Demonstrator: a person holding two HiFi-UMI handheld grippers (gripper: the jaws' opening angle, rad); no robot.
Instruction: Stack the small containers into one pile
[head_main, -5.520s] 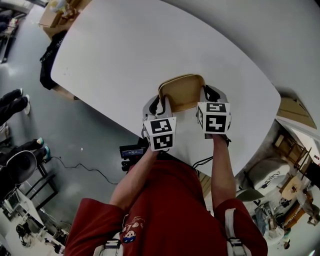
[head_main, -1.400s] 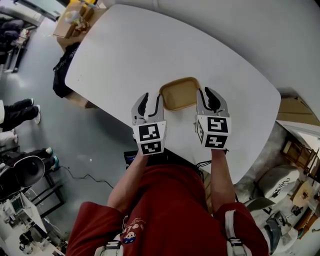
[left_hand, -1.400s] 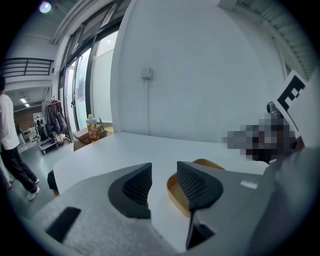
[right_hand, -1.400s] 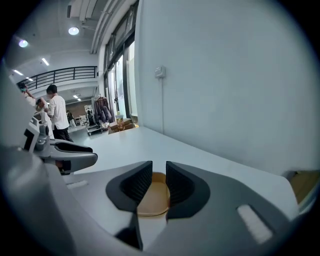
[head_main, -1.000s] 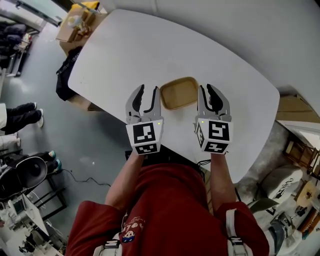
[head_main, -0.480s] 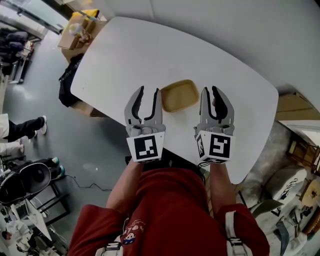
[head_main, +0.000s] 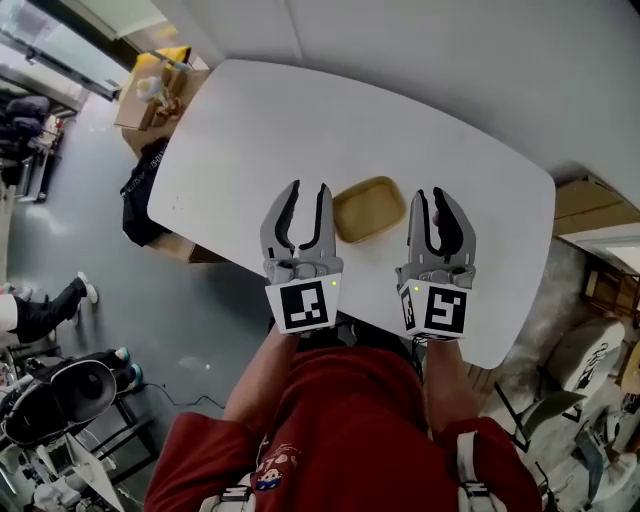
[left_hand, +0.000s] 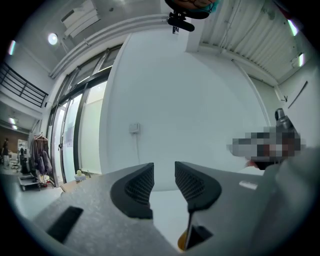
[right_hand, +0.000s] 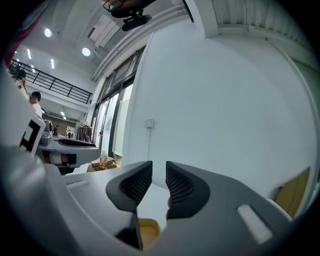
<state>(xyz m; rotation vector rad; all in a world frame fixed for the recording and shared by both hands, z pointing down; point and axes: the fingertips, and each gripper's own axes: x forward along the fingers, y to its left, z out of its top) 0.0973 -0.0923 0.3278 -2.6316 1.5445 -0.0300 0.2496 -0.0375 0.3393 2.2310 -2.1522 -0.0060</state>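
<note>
One tan, shallow container (head_main: 368, 208) rests on the white table (head_main: 280, 120) near its front edge; whether it is a single piece or a nested pile I cannot tell. My left gripper (head_main: 308, 190) hovers just left of it, pointing level, and its jaws have just been closing with nothing between them. My right gripper (head_main: 435, 195) hovers just right of the container, open and empty. The left gripper view shows the left gripper (left_hand: 164, 172) with a narrow gap and a sliver of the container (left_hand: 184, 241) below. Under my right gripper (right_hand: 159, 174) a corner of the container (right_hand: 148, 231) shows.
A cardboard box (head_main: 152, 88) with bottles stands off the table's far left corner, with a black bag (head_main: 142, 190) on the floor below it. Flat cardboard (head_main: 585, 200) lies past the table's right end. Chairs and gear crowd the floor at the left.
Both grippers have risen and drawn back from the container's sides, which they flanked closely earlier. The left jaws stand narrower than half a second ago.
</note>
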